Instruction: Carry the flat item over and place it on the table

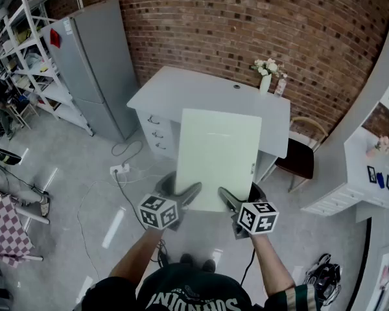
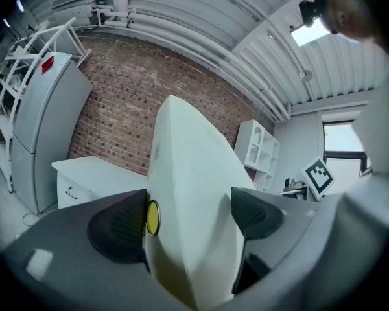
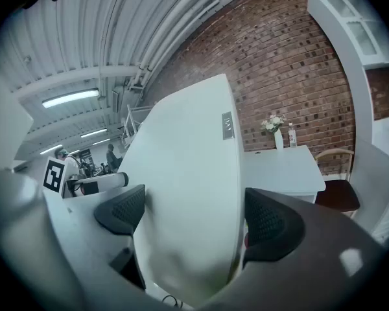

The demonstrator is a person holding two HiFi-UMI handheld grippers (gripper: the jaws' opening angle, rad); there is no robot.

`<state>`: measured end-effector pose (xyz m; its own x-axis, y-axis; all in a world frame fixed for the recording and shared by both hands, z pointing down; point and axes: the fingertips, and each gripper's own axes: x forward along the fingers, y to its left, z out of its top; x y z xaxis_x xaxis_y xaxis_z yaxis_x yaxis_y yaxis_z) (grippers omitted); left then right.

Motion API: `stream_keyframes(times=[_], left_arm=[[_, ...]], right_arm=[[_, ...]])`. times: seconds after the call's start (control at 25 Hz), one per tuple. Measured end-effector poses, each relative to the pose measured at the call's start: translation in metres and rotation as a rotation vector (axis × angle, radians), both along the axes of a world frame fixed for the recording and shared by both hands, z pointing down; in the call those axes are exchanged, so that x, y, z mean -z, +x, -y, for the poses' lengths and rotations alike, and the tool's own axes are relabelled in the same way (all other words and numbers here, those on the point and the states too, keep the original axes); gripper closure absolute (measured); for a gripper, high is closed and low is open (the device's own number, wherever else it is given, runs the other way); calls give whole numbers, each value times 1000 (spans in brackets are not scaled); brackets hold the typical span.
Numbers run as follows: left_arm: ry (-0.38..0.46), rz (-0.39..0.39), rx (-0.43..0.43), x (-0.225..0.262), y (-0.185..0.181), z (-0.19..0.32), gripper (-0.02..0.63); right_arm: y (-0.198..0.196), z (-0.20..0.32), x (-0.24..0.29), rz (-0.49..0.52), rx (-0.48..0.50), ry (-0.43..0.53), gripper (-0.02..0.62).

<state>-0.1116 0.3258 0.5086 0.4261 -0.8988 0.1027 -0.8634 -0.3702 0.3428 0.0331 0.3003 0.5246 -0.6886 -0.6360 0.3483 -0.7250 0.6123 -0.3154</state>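
A flat pale-green panel hangs in the air in front of me, its far edge over the near side of the white table. My left gripper clamps the panel's near-left corner and my right gripper clamps its near-right corner. In the left gripper view the panel fills the gap between the jaws of the left gripper, with both pads against its faces. The right gripper view shows the same: the panel sits edge-on between the pressed pads of the right gripper.
A vase of flowers stands at the table's far right corner. A grey fridge and a white shelf rack are at the left. A chair and a white cabinet are at the right. A power strip lies on the floor.
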Motion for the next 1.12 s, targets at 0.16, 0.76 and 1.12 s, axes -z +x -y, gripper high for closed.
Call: stream_keyframes(times=[0.16,0.76,1.12], left_arm=[[4,-4,-2,1,2,1,198],[14,-9,-24,-4,-14,11,198],[16,-27,-67,-12,-37,17,198]], right_arm=[[1,1,1,17,7,6,112],[-13,7,-4,26,-28,9,112],[-33,7,-10,12,-74,6,115]])
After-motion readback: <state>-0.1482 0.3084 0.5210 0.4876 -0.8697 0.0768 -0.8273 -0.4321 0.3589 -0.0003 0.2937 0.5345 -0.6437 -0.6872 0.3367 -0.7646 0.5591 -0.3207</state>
